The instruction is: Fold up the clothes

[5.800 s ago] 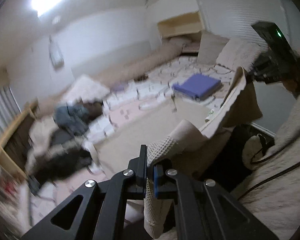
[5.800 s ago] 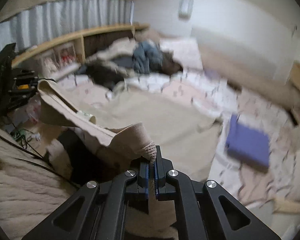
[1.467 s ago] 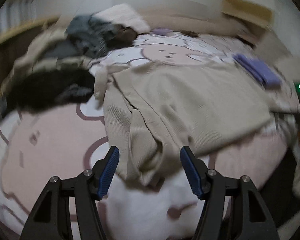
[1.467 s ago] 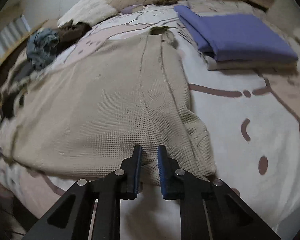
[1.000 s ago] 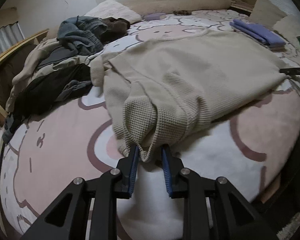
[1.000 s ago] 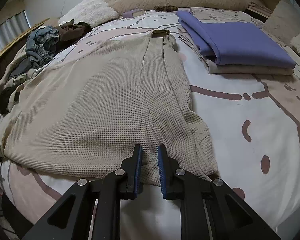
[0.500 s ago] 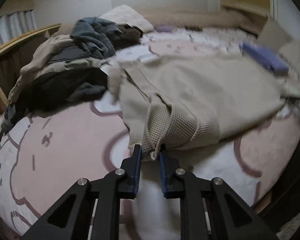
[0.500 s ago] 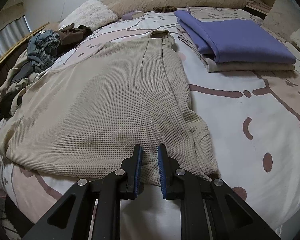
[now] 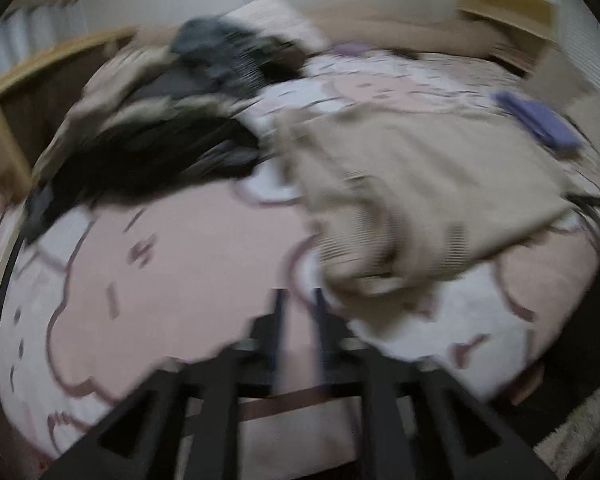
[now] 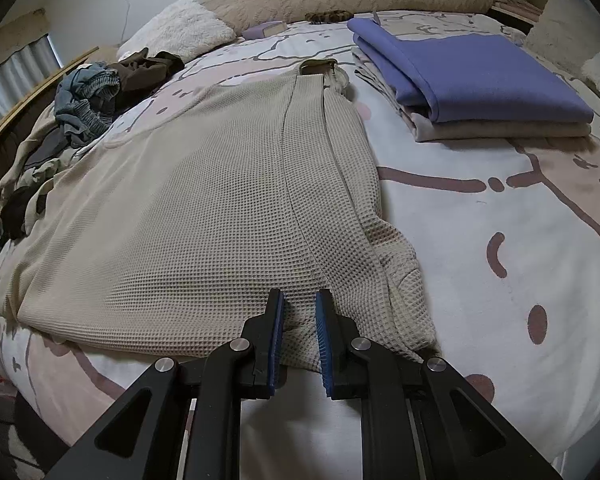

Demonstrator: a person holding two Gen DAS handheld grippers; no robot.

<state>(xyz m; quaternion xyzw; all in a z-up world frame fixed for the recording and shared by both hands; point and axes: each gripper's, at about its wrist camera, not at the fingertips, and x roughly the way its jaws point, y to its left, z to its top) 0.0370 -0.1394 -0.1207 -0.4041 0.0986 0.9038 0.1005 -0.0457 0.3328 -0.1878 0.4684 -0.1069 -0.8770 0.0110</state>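
A beige waffle-knit garment (image 10: 220, 200) lies spread flat on the bed. My right gripper (image 10: 299, 312) sits at its near hem, jaws narrowly parted with the hem cloth between the blue pads (image 10: 278, 320). The left wrist view is motion-blurred. There the same garment (image 9: 420, 184) lies to the right with a bunched corner (image 9: 364, 256) near me. My left gripper (image 9: 298, 304) is over the pink bedspread just left of that corner, jaws narrowly apart and holding nothing.
A folded purple garment (image 10: 472, 76) rests on a folded beige one at the far right. A heap of dark and grey clothes (image 10: 88, 96) lies at the far left, also in the left wrist view (image 9: 160, 128). Pillows (image 10: 180, 36) line the headboard. A wooden rail (image 9: 4, 92) borders the left side.
My left gripper has let the beige corner go and swung left; the corner now lies on the bed. The right gripper has not moved.
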